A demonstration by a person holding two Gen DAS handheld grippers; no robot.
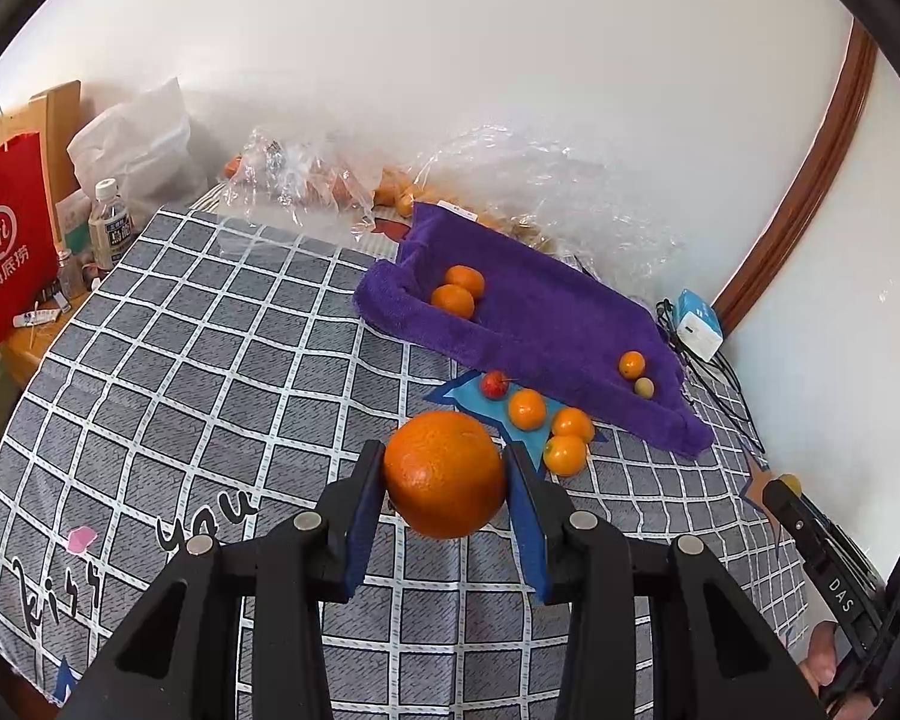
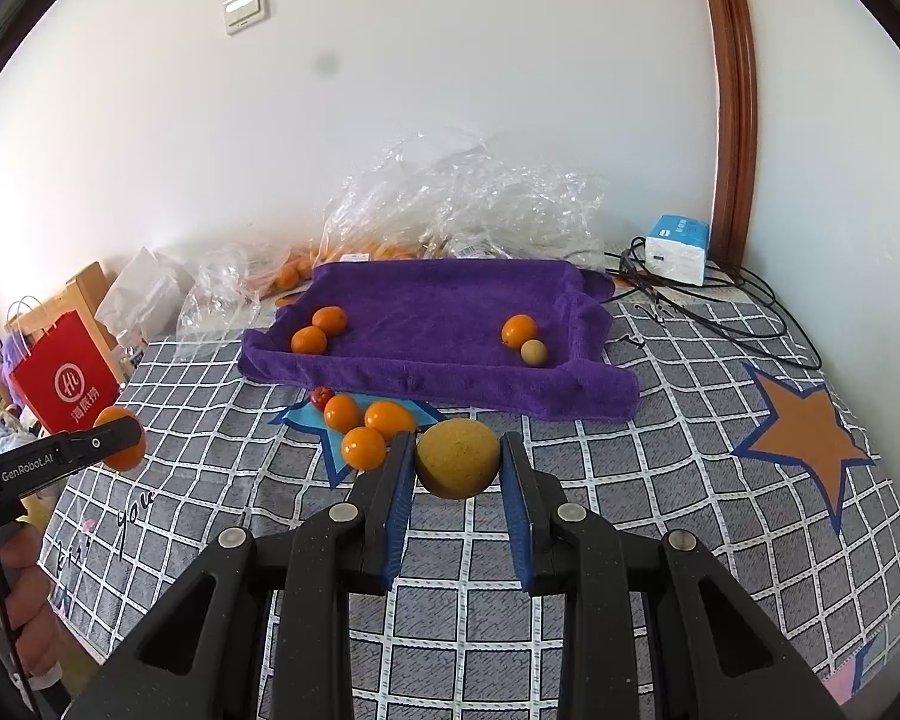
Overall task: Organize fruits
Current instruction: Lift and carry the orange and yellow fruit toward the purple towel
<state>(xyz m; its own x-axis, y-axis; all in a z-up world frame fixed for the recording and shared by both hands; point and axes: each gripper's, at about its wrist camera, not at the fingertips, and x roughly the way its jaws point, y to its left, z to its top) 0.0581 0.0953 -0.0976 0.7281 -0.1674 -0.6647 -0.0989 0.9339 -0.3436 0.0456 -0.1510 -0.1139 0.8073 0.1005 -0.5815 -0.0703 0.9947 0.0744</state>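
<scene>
1. Left wrist view: the purple plush towel tray [image 1: 546, 312] already holds two orange mandarins [image 1: 459, 291] at one end and a small orange kumquat [image 1: 632, 364] beside a pale round fruit [image 1: 644, 387] at the other. Three orange citrus fruits [image 1: 555, 429] and a small red fruit [image 1: 494, 384] lie on the grey checked bedsheet [image 1: 210, 372] just in front of the tray, so sorting looks roughly half done.
2. Same view: the left tool [image 1: 444, 480] pinches a large round orange [image 1: 444, 474] between its blue pads, lifted above the sheet.
3. Right wrist view: the right tool [image 2: 457, 468] grips a yellow-green round fruit [image 2: 457, 457], near the tray's front edge. Both fruits probably await placing.
</scene>
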